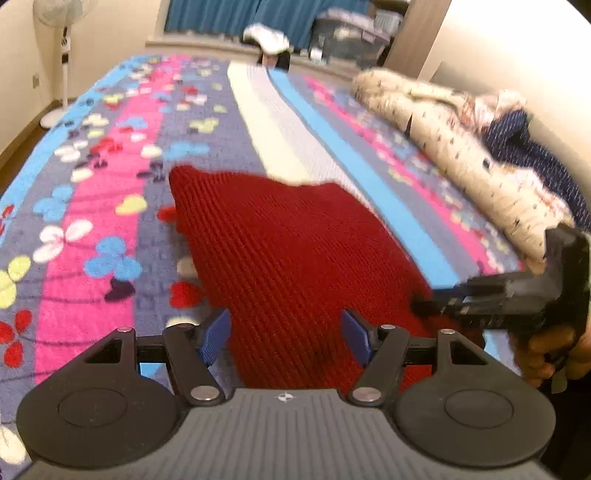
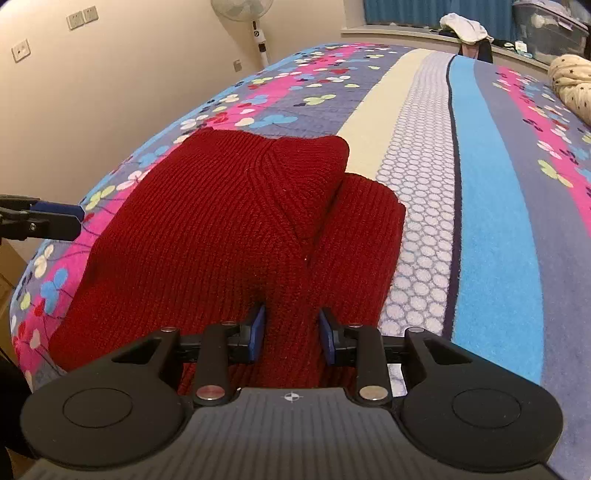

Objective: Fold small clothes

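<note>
A dark red knitted garment (image 1: 280, 251) lies partly folded on the patterned bedspread (image 1: 92, 229); in the right wrist view it (image 2: 221, 229) shows a sleeve folded over its body. My left gripper (image 1: 286, 338) is open, its blue pads on either side of the near edge of the knit, just above it. My right gripper (image 2: 291, 332) has its pads closed on a ridge of the red knit at the near edge. The right gripper also shows at the right in the left wrist view (image 1: 421, 306), at the garment's right edge. The left gripper's fingertips (image 2: 70, 218) show at the left edge of the right wrist view.
A pile of cream spotted and navy clothes (image 1: 480, 155) lies on the right side of the bed. A standing fan (image 2: 255, 22) is by the wall on the left. A windowsill with clothes (image 2: 465, 29) and a plastic storage box (image 2: 550, 29) is beyond the bed.
</note>
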The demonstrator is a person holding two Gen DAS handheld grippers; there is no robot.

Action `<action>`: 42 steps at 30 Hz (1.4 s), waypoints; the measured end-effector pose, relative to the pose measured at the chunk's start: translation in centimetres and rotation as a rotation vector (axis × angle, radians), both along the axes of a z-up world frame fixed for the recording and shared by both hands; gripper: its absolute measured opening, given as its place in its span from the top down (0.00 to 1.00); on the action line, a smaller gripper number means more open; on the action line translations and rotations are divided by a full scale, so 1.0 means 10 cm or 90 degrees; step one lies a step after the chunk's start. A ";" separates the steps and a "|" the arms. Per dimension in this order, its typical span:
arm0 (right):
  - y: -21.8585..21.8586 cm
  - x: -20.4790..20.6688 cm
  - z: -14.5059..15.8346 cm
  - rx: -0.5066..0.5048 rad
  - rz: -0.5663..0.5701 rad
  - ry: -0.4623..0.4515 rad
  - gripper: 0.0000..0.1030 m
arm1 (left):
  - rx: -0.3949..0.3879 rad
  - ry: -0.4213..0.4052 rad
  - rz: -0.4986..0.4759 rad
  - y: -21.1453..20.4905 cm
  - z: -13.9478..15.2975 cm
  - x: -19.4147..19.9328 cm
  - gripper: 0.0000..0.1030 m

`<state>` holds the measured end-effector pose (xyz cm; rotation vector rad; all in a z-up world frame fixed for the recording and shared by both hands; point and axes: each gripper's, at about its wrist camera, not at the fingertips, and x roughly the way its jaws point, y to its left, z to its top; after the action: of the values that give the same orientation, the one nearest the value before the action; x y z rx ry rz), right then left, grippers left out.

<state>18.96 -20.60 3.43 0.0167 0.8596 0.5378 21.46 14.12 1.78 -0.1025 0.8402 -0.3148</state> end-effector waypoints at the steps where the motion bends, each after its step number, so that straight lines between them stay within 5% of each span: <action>1: -0.02 0.02 0.00 0.013 -0.008 0.008 0.62 | 0.025 0.027 -0.005 -0.05 -0.08 0.03 0.30; 4: -0.10 0.04 -0.05 0.051 -0.029 0.033 0.39 | 0.113 0.101 -0.013 -0.17 -0.36 0.10 0.18; 7: -0.08 0.01 -0.05 0.043 -0.027 0.033 0.20 | 0.092 0.093 -0.007 -0.13 -0.30 0.13 0.18; 11: -0.07 -0.01 0.05 0.045 -0.012 0.007 0.21 | 0.067 0.081 -0.003 -0.08 -0.21 0.13 0.18; 15: -0.31 0.07 0.23 0.136 -0.044 -0.007 0.21 | -0.006 0.059 0.027 0.06 -0.09 0.15 0.17; 21: -0.69 0.44 -0.01 0.235 -0.160 0.109 0.20 | -0.082 0.090 0.130 0.28 -0.10 0.37 0.11; 28: -0.63 0.68 -0.39 0.194 -0.173 0.207 0.17 | -0.128 0.125 0.156 0.28 -0.22 0.59 0.10; 42: -0.54 0.76 -0.44 0.189 -0.137 0.195 0.10 | -0.184 0.165 0.171 0.24 -0.50 0.88 0.03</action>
<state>26.60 -26.04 -0.93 0.4680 1.0538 0.4626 30.21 16.50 -3.20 -0.5303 1.0197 -0.1693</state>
